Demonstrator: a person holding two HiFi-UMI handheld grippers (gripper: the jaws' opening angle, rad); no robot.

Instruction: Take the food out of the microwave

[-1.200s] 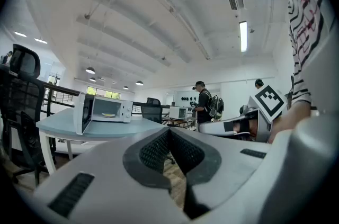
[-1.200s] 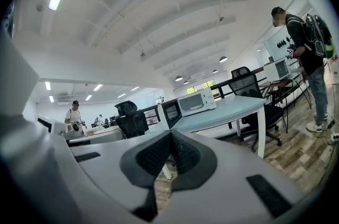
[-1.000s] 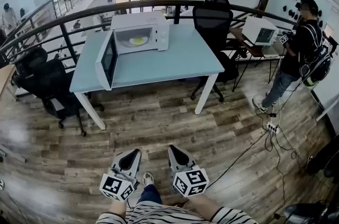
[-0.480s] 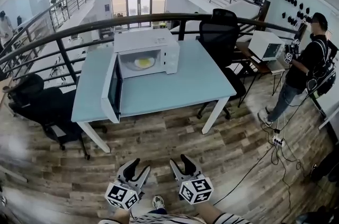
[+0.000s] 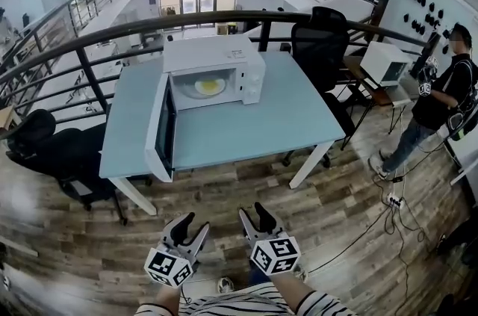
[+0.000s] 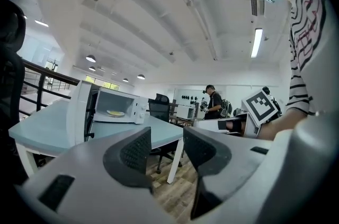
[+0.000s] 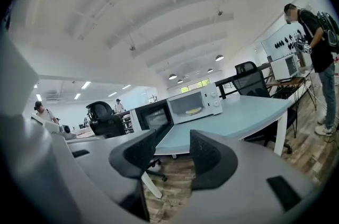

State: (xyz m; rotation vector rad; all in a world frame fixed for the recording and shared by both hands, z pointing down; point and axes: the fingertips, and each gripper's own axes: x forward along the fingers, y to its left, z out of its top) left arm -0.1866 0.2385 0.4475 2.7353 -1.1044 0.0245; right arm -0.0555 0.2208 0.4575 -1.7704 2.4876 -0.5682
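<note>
**Both grippers wide open and empty, well short of the open microwave**

At the bottom centre of the head view, the left gripper (image 5: 192,226) and the right gripper (image 5: 254,216) are held side by side above the wooden floor (image 5: 246,184). Each has its jaws spread wide with nothing between them. Each gripper's own view shows only floor and the far surface through the gap.

Both grippers point toward the light blue surface (image 5: 291,120) in the middle of the frame and are well apart from it. The white microwave (image 5: 224,51) stands on the surface, toward its upper left. Its door (image 5: 160,131) is swung fully open to the left. The food (image 5: 210,87), a flat yellow item, lies inside the cavity.

A black office chair (image 5: 323,38) stands behind the surface at upper right. A dark railing (image 5: 93,81) curves past behind the surface. A person (image 5: 441,94) in dark clothes stands at the far right edge.
</note>
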